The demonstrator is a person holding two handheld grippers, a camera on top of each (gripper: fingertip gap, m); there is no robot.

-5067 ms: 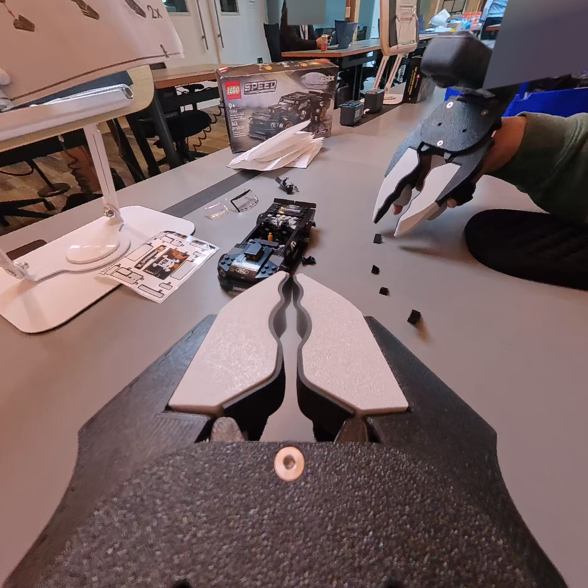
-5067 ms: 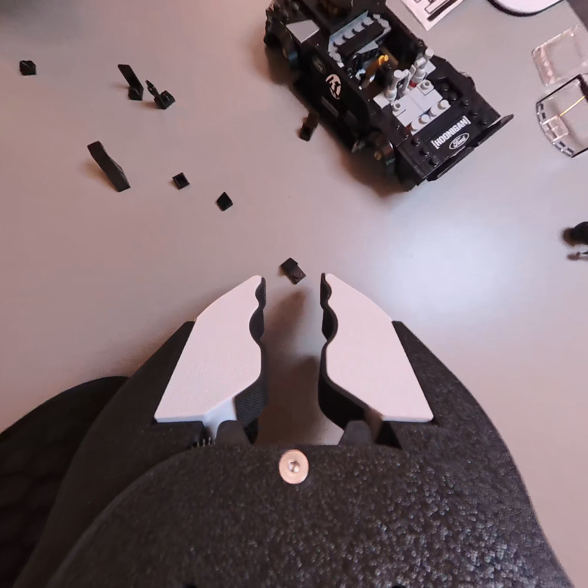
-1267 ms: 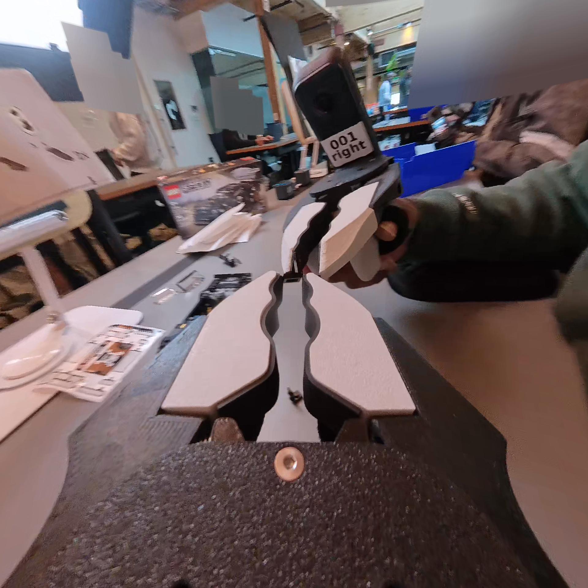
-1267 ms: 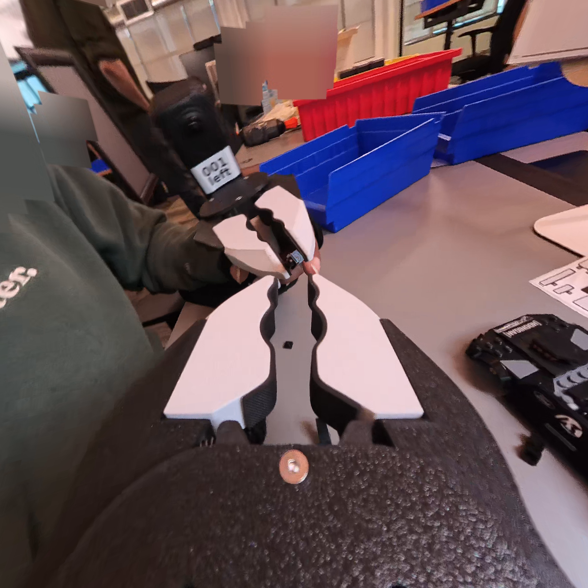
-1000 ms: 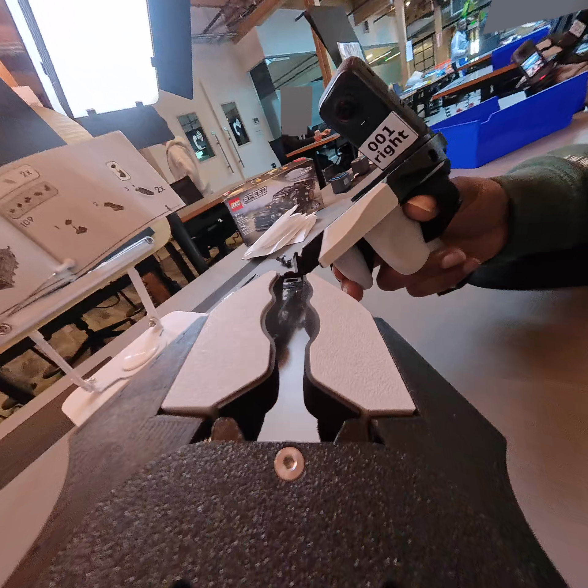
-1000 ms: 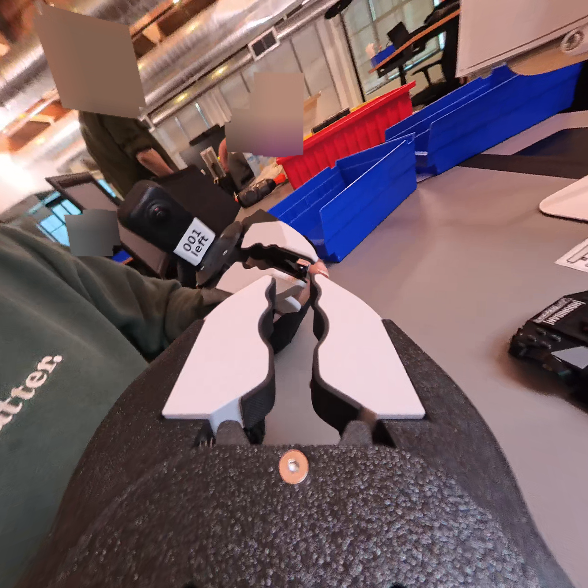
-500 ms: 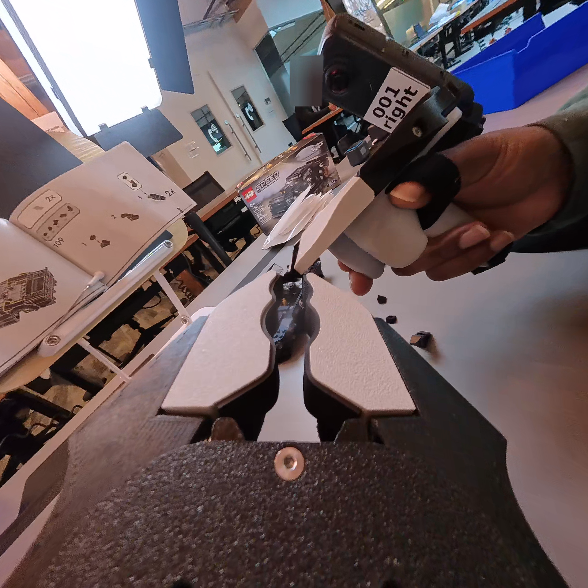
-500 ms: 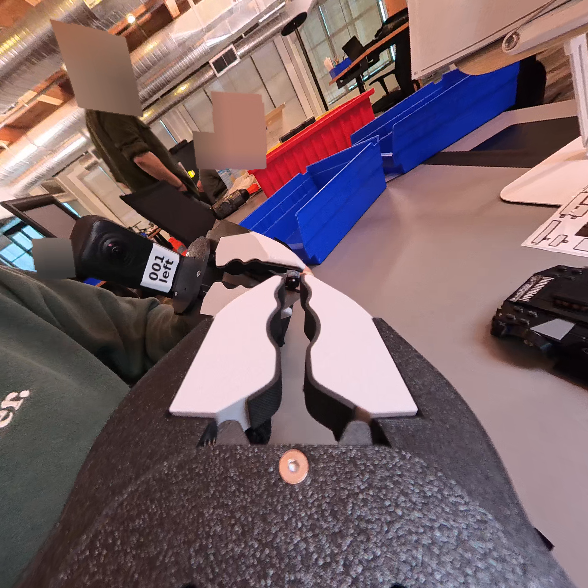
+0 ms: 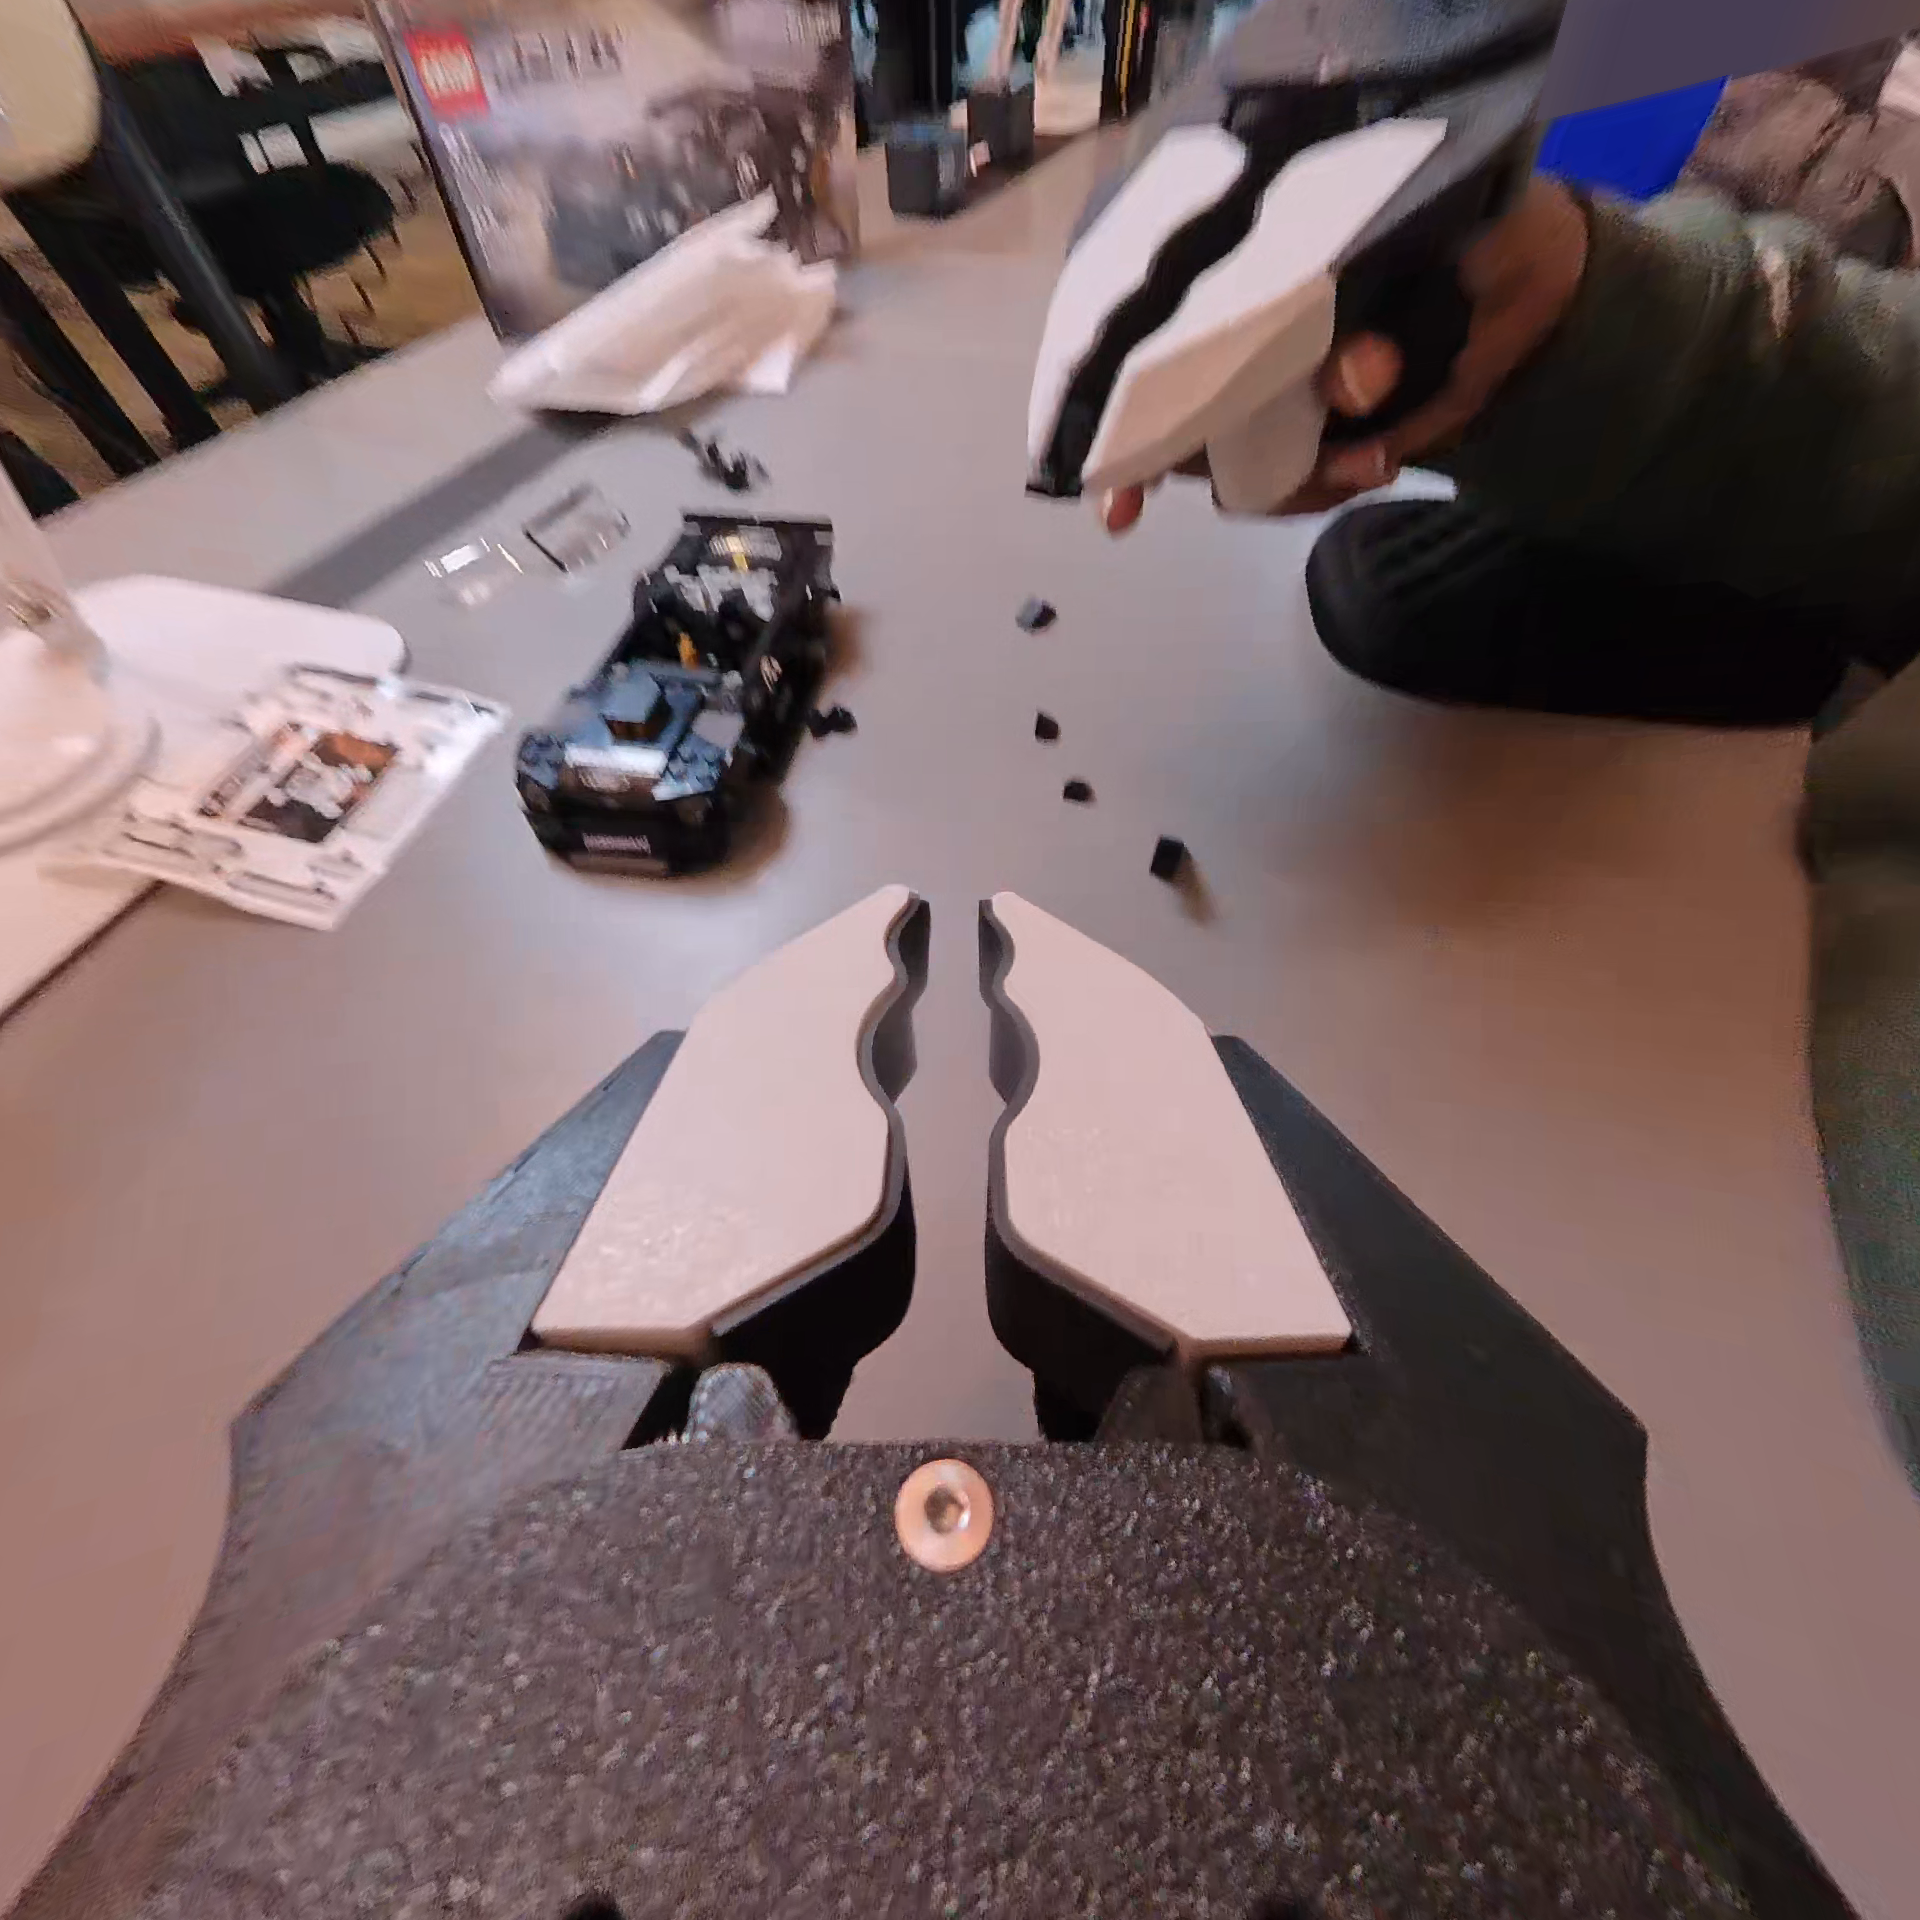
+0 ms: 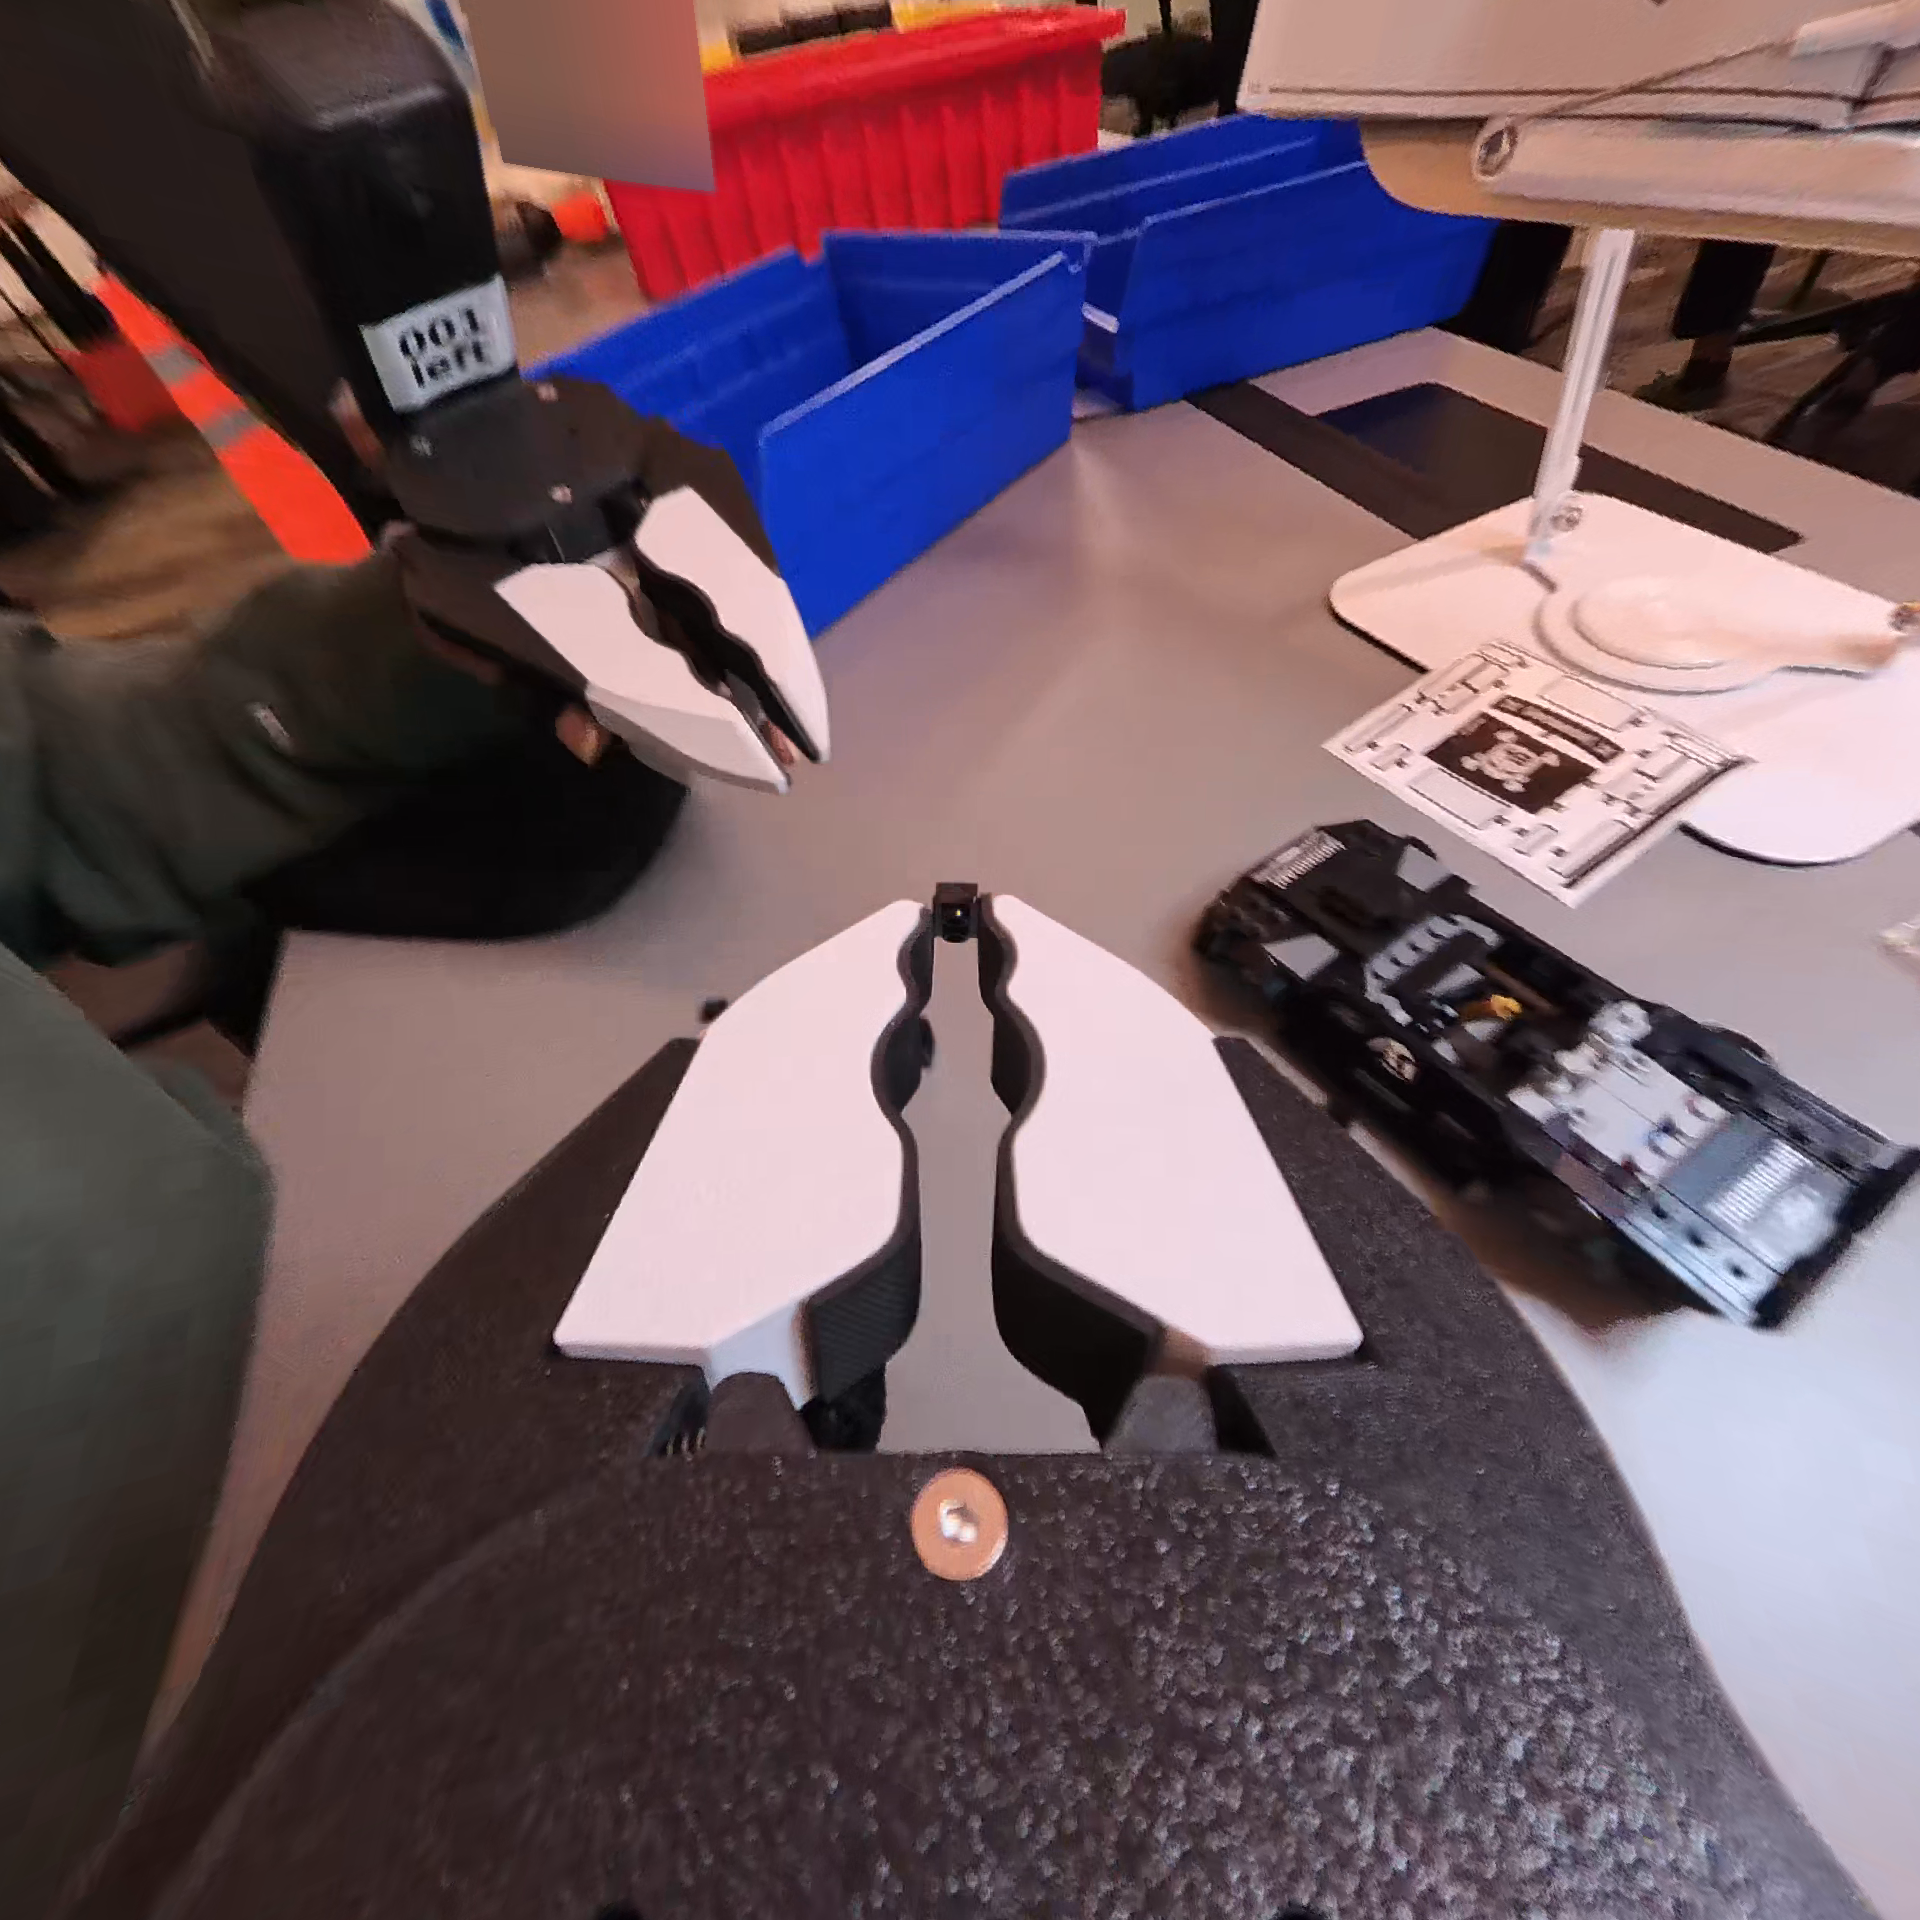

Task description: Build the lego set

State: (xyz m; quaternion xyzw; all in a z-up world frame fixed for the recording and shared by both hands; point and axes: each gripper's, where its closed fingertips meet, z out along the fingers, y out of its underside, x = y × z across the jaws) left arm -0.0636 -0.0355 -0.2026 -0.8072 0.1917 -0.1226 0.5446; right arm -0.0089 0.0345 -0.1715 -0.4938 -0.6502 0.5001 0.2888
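Motion blur smears the box (image 9: 634,135) behind. The right gripper (image 10: 957,909) pinches a small black piece (image 10: 954,902); the left gripper (image 9: 951,912) is slightly parted, empty. The black car (image 9: 681,717) sits on the grey table (image 9: 312,1091).

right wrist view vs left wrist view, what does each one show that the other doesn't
Only the right wrist view shows the blue bins, the red bin and the small black piece pinched in the right gripper. Only the left wrist view shows the set's box, white bags and loose black pieces. Both show the black car and sticker sheet.
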